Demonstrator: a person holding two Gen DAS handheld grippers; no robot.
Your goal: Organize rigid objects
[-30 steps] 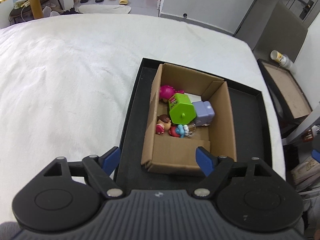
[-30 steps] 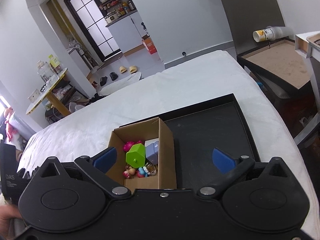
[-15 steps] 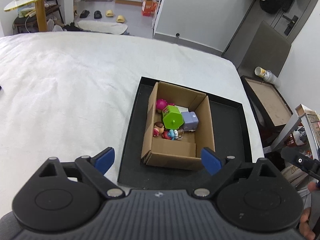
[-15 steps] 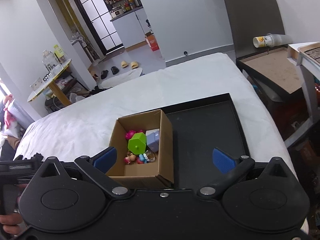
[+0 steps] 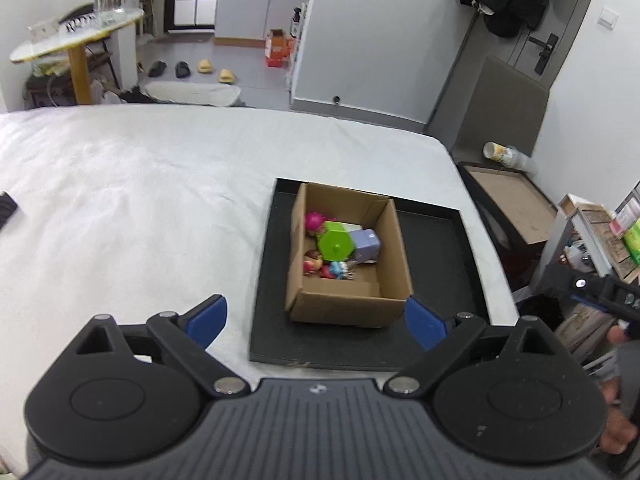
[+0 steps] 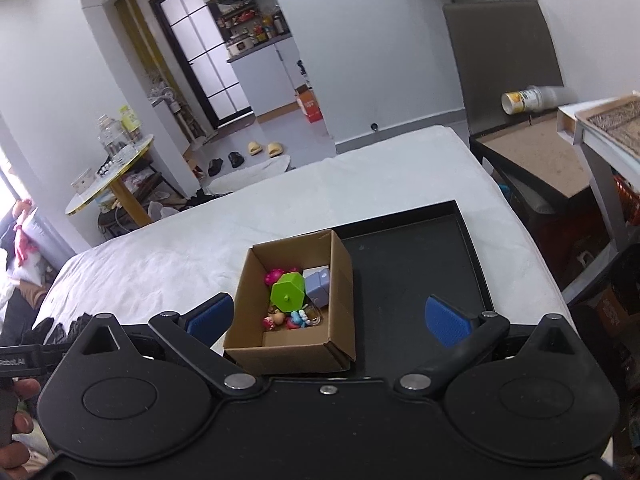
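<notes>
A brown cardboard box (image 5: 394, 248) (image 6: 340, 280) sits on the left part of a black tray (image 5: 436, 256) (image 6: 408, 268) on a white-covered table. Inside lie a green hexagonal toy (image 5: 335, 246) (image 6: 289, 294), a lavender block (image 5: 366, 245) (image 6: 318, 284), a pink toy (image 5: 314, 221) (image 6: 274, 277) and small figures (image 5: 326, 268) (image 6: 286, 319). My left gripper (image 5: 316, 320) is open and empty, held above and short of the box. My right gripper (image 6: 328, 318) is open and empty, also raised back from the box.
The white table (image 5: 140, 200) stretches left of the tray. A dark object (image 5: 6, 210) lies at its left edge. A low side table with a tipped cup (image 5: 502, 152) (image 6: 524, 102) stands right. Shelves (image 5: 600, 232) are at far right.
Both grippers have pulled up and back from the box, which now looks smaller and farther. The box's contents have not moved. Both stay open.
</notes>
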